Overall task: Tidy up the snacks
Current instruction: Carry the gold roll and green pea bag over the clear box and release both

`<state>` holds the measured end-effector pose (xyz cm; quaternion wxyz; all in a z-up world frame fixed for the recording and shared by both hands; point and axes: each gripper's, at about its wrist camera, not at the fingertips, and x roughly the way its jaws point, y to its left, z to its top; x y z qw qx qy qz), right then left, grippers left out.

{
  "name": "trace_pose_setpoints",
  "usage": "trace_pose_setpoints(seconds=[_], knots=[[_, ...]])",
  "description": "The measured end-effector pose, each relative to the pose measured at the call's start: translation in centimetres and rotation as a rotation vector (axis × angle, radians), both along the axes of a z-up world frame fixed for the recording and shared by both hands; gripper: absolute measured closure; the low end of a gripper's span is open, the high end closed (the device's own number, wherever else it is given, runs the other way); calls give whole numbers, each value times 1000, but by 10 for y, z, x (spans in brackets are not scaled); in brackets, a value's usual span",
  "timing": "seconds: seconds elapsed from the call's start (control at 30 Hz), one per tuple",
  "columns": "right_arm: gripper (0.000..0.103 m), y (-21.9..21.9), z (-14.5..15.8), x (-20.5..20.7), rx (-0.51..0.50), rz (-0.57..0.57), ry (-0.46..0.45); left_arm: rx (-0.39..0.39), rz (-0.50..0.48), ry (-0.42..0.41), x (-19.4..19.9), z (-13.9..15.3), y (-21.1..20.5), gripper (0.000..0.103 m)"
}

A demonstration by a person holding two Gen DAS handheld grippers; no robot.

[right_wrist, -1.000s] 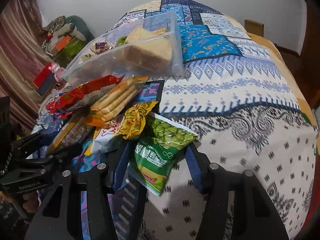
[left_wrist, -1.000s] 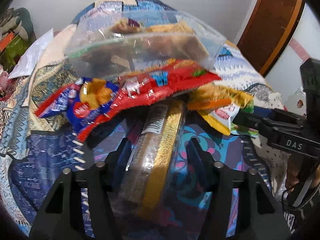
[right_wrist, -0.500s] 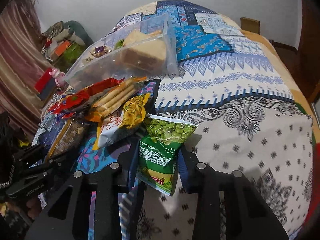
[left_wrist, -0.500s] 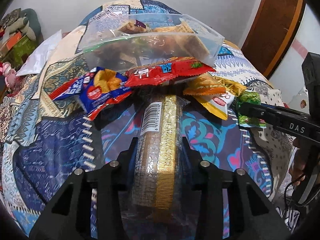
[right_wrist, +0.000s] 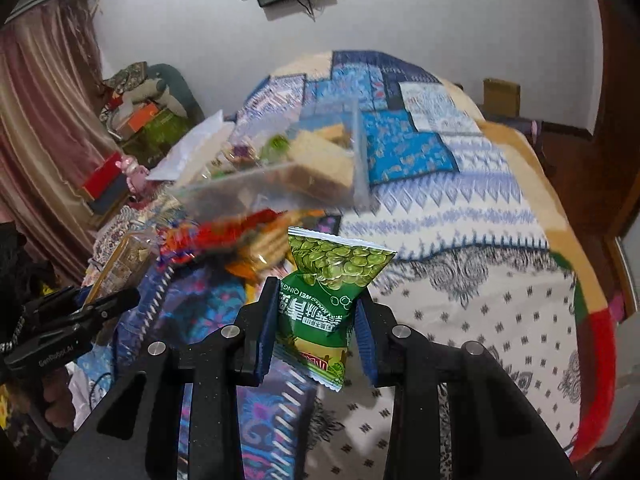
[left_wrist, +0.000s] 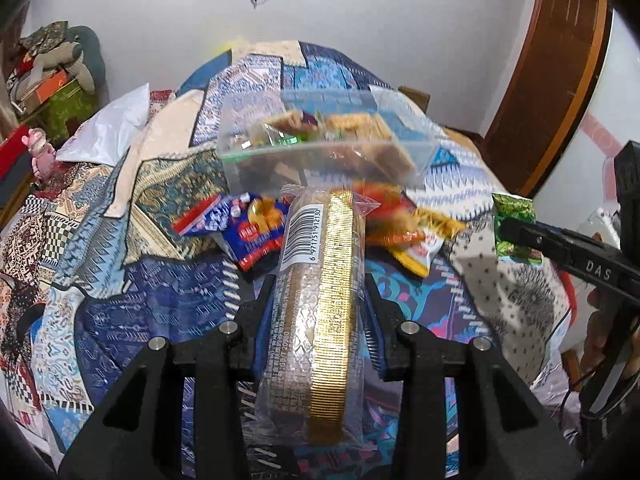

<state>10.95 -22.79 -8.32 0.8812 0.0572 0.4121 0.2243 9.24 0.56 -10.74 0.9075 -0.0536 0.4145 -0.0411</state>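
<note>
In the left wrist view we had the left gripper (left_wrist: 320, 300) closed on the clear-wrapped biscuit pack (left_wrist: 320, 300), its gold strip and barcode facing us in the lower centre of the frame; a second earlier the jaws had stood wide around that pack as it lay on the patchwork bedspread (left_wrist: 132, 312), so the grasp was new and the pack now looked raised off the cloth, its far end overlapping the heap; behind it, centre frame, sat the blue and red snack packets (left_wrist: 240, 232), blurred, and above them the clear container (left_wrist: 320, 148) already holding biscuits and sweets; at the right edge of that frame the right gripper (left_wrist: 516, 234) showed pinching a green packet; in the right wrist view, left to right, we saw the other gripper at the lower left, then the container in the upper centre, then the pea snack packet (right_wrist: 328, 292) nipped at its waist between jaws nearly shut, clear of the bedspread where earlier it had lain flat between open fingers; we judged both pickups done, and carrying each snack over the container to be the next step.
</note>
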Motion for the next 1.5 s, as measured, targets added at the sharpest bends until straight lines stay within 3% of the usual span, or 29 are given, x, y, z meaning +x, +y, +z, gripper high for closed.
trace_pose_setpoints(seconds=[0.37, 0.7, 0.93, 1.37, 1.5], knots=[[71, 29, 33, 28, 21, 44, -87, 4, 21, -80, 33, 38, 13, 64], [71, 62, 43, 81, 20, 74, -112, -7, 47, -96, 93, 44, 40, 64], [71, 86, 37, 117, 8, 98, -107, -37, 57, -81, 137, 30, 52, 64], [71, 120, 2, 171, -64, 149, -32, -5, 71, -6, 207, -8, 57, 64], [71, 123, -5, 177, -87, 158, -24, -35, 95, 31, 219, -20, 62, 63]])
